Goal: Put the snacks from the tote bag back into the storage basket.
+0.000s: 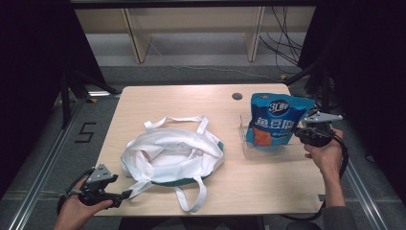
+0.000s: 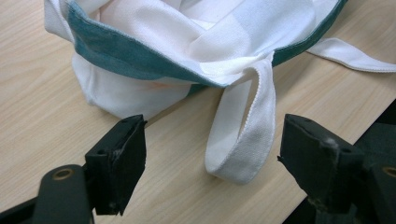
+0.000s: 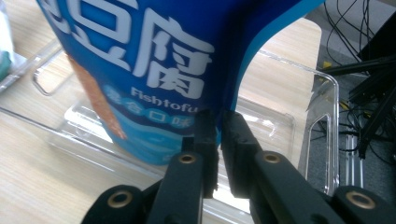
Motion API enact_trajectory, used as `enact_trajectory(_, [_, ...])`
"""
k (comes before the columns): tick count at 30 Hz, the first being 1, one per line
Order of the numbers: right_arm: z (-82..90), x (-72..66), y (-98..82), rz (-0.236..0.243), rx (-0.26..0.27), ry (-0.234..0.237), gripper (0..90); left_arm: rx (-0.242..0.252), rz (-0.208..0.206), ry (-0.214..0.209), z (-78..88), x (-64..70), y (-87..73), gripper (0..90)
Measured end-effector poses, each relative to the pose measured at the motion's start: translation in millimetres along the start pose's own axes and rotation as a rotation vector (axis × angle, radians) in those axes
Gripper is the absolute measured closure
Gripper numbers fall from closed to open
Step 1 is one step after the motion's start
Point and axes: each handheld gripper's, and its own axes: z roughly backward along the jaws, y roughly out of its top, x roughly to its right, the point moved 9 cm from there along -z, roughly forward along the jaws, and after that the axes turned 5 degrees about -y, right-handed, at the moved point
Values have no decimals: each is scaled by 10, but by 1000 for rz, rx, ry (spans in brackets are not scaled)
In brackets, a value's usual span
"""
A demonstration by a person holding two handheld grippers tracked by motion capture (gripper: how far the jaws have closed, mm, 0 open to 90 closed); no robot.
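- 2 tongs work the tabletop [image 1: 143, 103]: the right tongs [image 3: 218, 126] pinch the edge of a blue Fishtofu snack bag [image 1: 276, 120], held upright over a clear plastic bin [image 1: 249, 143] at 3 o'clock.
- Left tongs [image 2: 210, 154], jaws spread wide, flank a white strap loop [image 2: 245, 140] of the white tote bag [image 1: 170, 153] at 7 o'clock.

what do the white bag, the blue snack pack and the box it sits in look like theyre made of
White tote bag: seemingly woven cotton or canvas, matte; it slumps in soft folds, and its strap shows a ribbed weave. Blue snack pouch: likely printed plastic film, glossy. Clear box: apparently rigid transparent plastic; the table shows through, and the edges catch light.
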Motion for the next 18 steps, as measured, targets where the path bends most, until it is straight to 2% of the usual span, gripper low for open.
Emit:
enact_trajectory(1, [20,-18,-1,-2,13,4,818,0,0,0,-1,0,1,222])
enact_trajectory(2, [67,-60,-22,-24,-12,16,801,-1,-14,5,6,-8,4,222])
enact_trajectory(3, [74,-74,-6,-21,20,7,781,1,-1,0,2,1,2,222])
enact_trajectory(4, [137,-146,-29,-74,-19,32,770,6,4,0,2,4,7,222])
enact_trajectory(5, [135,-147,-13,-38,20,37,749,6,2,-2,6,5,8,222])
enact_trajectory(6, [182,-202,-32,-70,-5,52,725,8,3,-2,6,4,10,222])
enact_trajectory(7, [191,-222,-17,-73,18,53,698,6,2,-2,12,3,9,222])
enact_trajectory(8, [221,-233,-13,-49,8,68,677,3,-1,0,16,-1,7,222])
enact_trajectory(9, [225,-257,3,-41,41,64,652,2,-2,4,19,-6,7,222])
enact_trajectory(10, [273,-319,-12,-72,5,81,631,2,-16,7,27,-15,12,221])
enact_trajectory(11, [264,-343,23,-59,45,87,616,2,-14,7,27,-14,11,222])
enact_trajectory(12, [283,-380,34,-63,44,97,598,1,-14,7,27,-14,11,221])
enact_trajectory(13, [310,-431,48,-90,31,109,577,-1,-17,9,25,-17,9,221])
enact_trajectory(15, [337,-508,74,-94,24,126,536,4,1,1,16,0,9,221])
enact_trajectory(16, [322,-522,107,-64,62,121,522,9,6,1,14,4,14,221])
enact_trajectory(17, [354,-591,113,-93,34,144,516,9,5,1,16,3,14,221])
enact_trajectory(18, [332,-616,147,-78,72,137,502,4,0,5,23,-4,11,221])
